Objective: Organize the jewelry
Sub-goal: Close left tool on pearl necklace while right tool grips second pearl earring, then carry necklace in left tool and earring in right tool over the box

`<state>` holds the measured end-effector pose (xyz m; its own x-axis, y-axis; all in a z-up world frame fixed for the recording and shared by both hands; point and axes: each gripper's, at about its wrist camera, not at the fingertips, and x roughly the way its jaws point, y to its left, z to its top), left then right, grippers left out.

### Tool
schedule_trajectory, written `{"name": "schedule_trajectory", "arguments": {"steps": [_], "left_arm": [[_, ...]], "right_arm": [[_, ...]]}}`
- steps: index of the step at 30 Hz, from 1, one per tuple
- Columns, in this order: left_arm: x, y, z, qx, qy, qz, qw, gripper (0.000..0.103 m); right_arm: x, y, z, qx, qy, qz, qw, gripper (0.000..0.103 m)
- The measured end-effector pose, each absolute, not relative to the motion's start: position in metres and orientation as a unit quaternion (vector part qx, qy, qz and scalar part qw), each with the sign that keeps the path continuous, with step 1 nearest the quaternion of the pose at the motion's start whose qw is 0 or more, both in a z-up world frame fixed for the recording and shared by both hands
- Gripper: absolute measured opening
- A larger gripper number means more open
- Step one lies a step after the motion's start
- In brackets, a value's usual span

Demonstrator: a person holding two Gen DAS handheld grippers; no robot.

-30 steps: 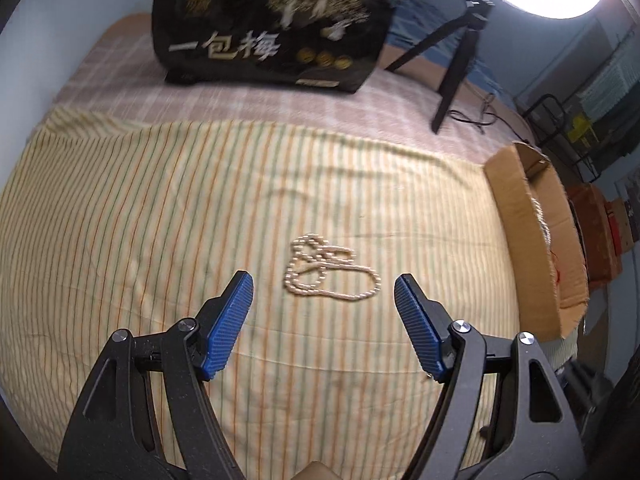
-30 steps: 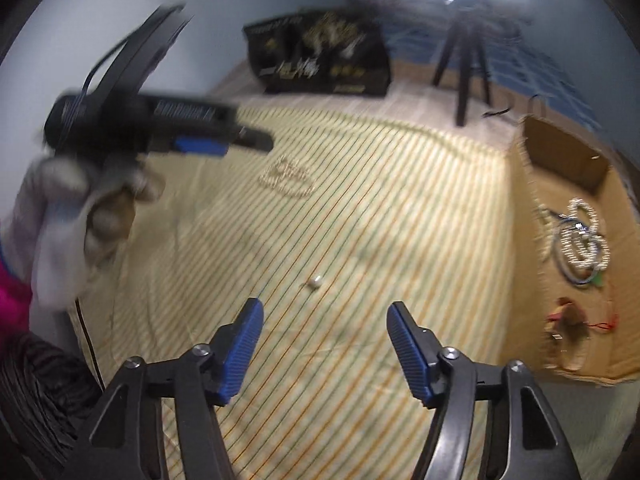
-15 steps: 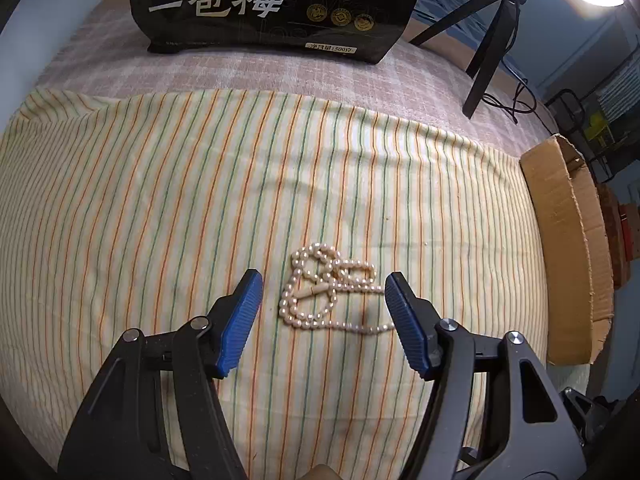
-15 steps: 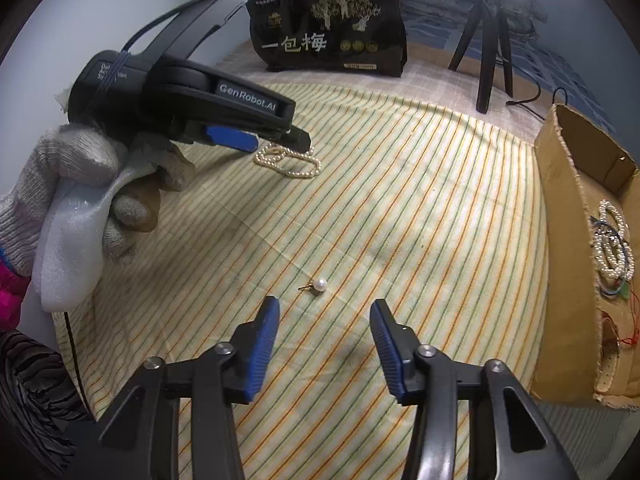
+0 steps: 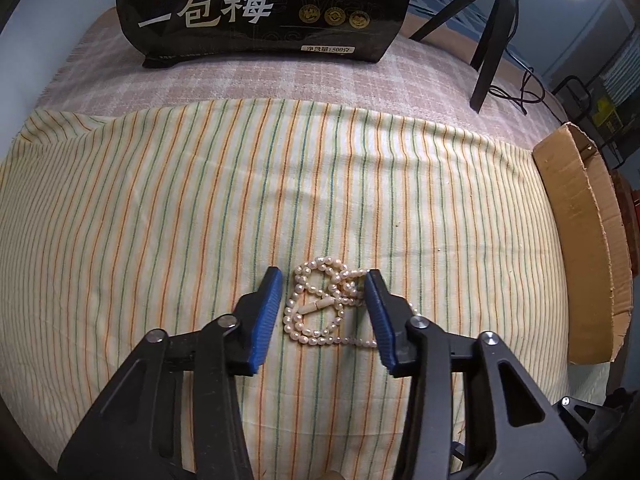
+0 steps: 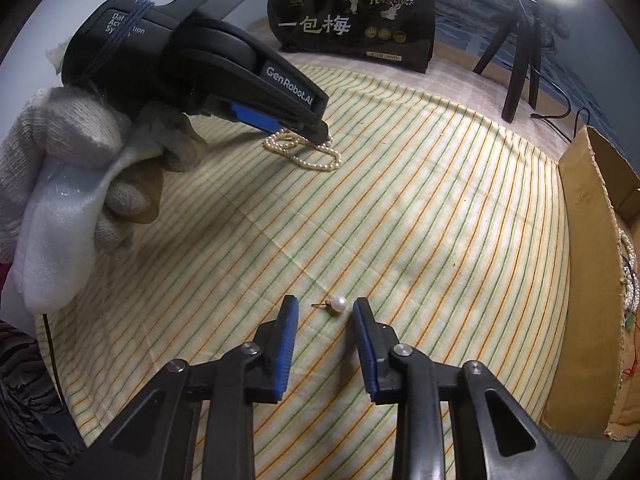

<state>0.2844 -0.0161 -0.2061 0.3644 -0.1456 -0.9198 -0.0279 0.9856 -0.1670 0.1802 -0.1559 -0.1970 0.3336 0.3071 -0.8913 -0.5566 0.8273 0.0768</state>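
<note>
Left tool [image 5: 323,280]: jaws half spread and just closing, straddling the coiled pearl necklace [image 5: 320,307] on the striped cloth [image 5: 160,220]; left pad clear of the beads, right pad at or over the strand's right edge, contact hard to judge. Necklace tail runs under the right finger.

Right tool [image 6: 325,306]: jaws narrowed, just closing, tips either side of the pearl stud earring [image 6: 338,303]; pearl just beside the right pad, pin pointing toward the left pad, neither pressing yet.

Open cloth all around both pieces. Cardboard box [image 6: 592,260] along the cloth's right edge, holding more beaded jewelry. Black printed bag [image 5: 260,12] and tripod [image 5: 490,40] at the far edge, well apart. Gloved hand [image 6: 80,168] carrying the left tool.
</note>
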Motion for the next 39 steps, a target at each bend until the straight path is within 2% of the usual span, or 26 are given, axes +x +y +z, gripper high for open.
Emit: {"name": "schedule_trajectory", "arguments": {"steps": [3, 7, 13, 39], "left_arm": [[0.285, -0.015, -0.206, -0.072, 0.561, -0.032, 0.824, 0.029], [0.286, -0.014, -0.206, -0.072, 0.560, -0.032, 0.825, 0.012], [0.282, -0.009, -0.198, -0.085, 0.556, -0.036, 0.826, 0.006], [0.251, 0.002, -0.113, -0.124, 0.467, -0.058, 0.874, 0.006]], "right_arm": [[0.182, -0.154, -0.198, -0.129, 0.511, 0.262, 0.808, 0.018], [0.182, -0.152, -0.198, -0.133, 0.510, 0.264, 0.808, 0.015], [0.175, -0.153, -0.193, -0.135, 0.502, 0.271, 0.810, 0.015], [0.164, -0.199, -0.130, -0.088, 0.456, 0.247, 0.851, 0.015]]}}
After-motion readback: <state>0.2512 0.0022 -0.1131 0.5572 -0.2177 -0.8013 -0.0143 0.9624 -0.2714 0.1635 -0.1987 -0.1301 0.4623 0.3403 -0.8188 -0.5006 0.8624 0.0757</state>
